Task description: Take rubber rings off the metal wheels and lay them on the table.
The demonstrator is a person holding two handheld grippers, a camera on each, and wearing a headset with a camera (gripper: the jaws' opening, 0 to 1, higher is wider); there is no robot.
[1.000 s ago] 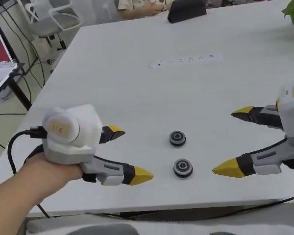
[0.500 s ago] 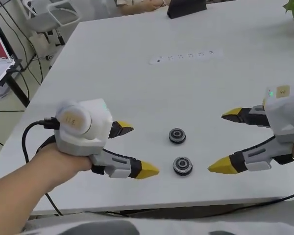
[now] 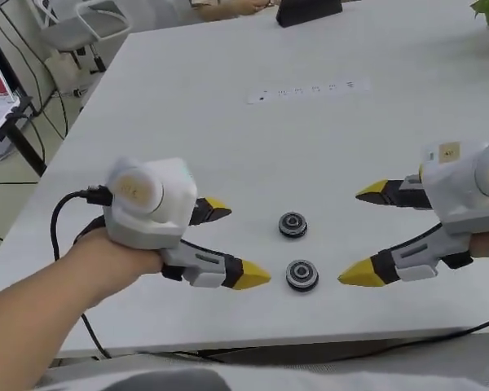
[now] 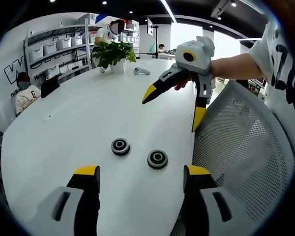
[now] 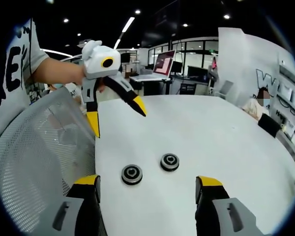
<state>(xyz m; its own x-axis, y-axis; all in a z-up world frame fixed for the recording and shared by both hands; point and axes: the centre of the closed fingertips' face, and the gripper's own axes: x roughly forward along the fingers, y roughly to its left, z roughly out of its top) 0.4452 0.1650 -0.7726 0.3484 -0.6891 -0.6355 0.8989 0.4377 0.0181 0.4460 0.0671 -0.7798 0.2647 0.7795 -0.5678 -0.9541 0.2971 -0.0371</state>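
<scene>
White worktop (image 3: 310, 147), large, carries everything. Left tongs (image 3: 238, 243) come in from the left, jaws spread wide with nothing between them, yellow tips pointing right at the wheels. Right tongs (image 3: 359, 235) come in from the right, jaws also spread wide and empty, tips pointing left. Two metal wheels lie flat on the worktop in the gap between the two tongs, touching neither. Far wheel (image 3: 292, 225) sits roughly level with the upper tips. Near wheel (image 3: 301, 275) sits toward the worktop's front edge, just beside the lower tip of the left tongs and near the lower tip of the right tongs. The wheels are close together but apart. In both gripper views the pair lies ahead of the open jaws, beyond the tips. Dark rubber ring (image 3: 311, 277) wraps each wheel's rim.
</scene>
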